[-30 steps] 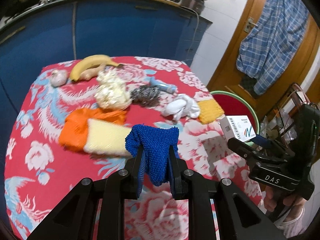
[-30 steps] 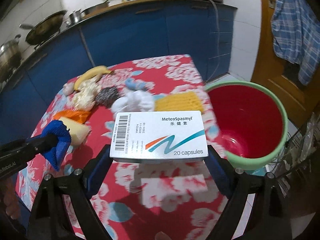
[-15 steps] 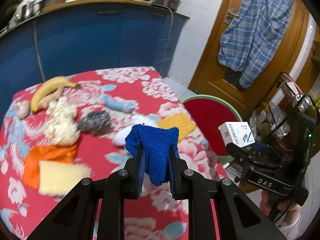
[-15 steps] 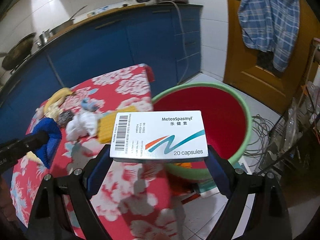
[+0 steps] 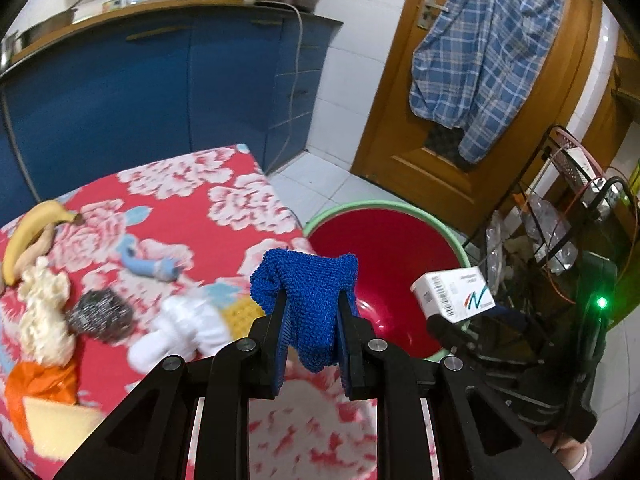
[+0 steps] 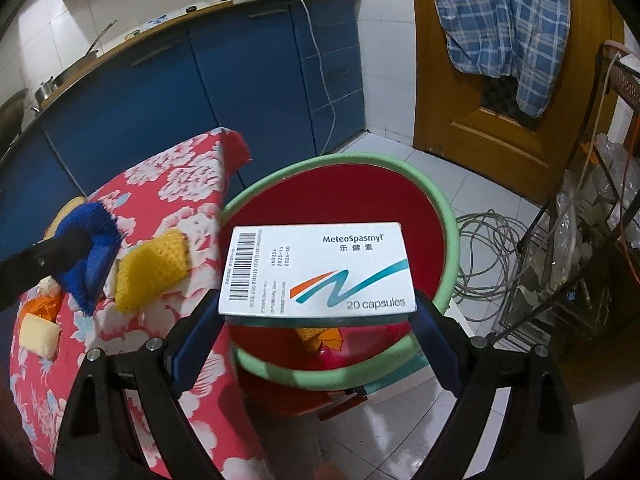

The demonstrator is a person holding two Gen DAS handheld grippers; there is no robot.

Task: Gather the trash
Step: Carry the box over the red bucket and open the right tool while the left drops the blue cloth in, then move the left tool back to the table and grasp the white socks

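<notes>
Left wrist view: the left gripper, at lower centre of the frame, has its jaws nearly closed on a blue knitted cloth, whose top bulges above the fingertips while its lower end hangs between them. Behind the cloth, at centre right, stands a red basin with a green rim on the floor just beside the edge of a table under a red flowered tablecloth. Spread over the left half of the frame on the table are a banana, a pale crumpled wad, a steel scourer, a light blue object, a white cloth, an orange bag and a pale yellow sponge. At right of the frame the right gripper carries a white medicine box near the basin's rim. Right wrist view: the right gripper, at lower centre, has its jaws set wide, clamped on the two short ends of the medicine box, which lies flat, printed face up, above the basin. Orange and yellow scraps lie in the basin below the box. At left of the frame the left gripper holds the blue cloth over the table, just beside a yellow knitted cloth.
</notes>
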